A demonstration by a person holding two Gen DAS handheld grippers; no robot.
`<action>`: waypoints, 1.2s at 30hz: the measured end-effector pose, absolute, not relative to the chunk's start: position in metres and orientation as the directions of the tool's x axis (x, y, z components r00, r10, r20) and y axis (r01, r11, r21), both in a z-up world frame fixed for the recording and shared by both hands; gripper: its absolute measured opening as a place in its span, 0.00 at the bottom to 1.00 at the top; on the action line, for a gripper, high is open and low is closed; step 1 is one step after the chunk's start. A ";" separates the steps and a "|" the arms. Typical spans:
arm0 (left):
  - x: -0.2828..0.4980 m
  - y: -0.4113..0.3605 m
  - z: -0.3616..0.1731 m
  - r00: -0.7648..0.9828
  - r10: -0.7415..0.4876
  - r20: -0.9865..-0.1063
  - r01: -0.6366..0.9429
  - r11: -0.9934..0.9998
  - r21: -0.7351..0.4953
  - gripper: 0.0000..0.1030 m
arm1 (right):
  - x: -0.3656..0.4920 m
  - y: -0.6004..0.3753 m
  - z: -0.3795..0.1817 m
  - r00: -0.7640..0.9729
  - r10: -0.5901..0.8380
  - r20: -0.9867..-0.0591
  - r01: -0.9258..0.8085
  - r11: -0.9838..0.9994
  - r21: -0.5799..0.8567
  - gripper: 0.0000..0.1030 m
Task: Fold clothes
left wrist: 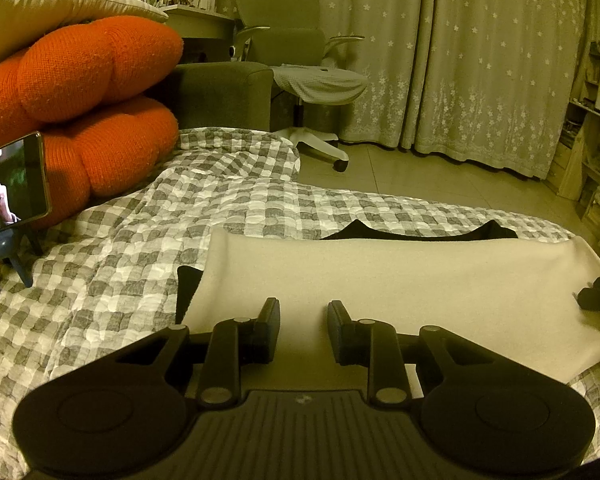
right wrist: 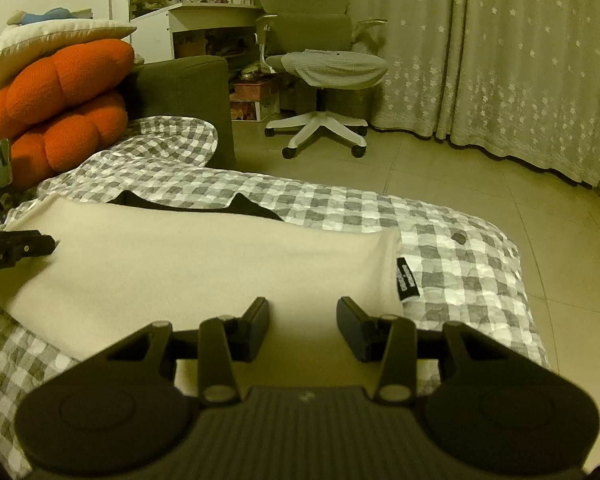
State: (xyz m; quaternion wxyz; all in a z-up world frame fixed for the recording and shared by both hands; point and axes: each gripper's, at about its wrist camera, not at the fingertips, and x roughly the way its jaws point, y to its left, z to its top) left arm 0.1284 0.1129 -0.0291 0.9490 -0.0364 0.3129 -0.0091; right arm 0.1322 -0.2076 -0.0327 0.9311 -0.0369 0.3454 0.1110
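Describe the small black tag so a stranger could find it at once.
Start at the checked quilt on the bed, then the cream garment spread on it. At that garment's right edge sits the black tag: a small dark rectangle with pale lettering, unlike the plain cloth around it.

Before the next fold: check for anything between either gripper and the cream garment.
Nothing visible stands in the way. The left gripper and right gripper are open directly over the cream garment on the checkered blanket. The phone stands well aside.
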 end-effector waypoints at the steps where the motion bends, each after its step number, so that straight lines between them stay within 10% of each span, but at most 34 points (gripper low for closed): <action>1: 0.129 0.113 -0.029 0.804 -0.041 -0.594 -0.006 0.997 -0.078 0.25 | 0.132 -0.208 -0.033 0.737 0.181 -0.651 -0.232 0.973 0.007 0.39; 36: 0.128 0.108 -0.028 0.800 -0.051 -0.598 0.008 0.997 -0.074 0.25 | 0.131 -0.202 -0.034 0.733 0.195 -0.652 -0.253 0.968 0.005 0.39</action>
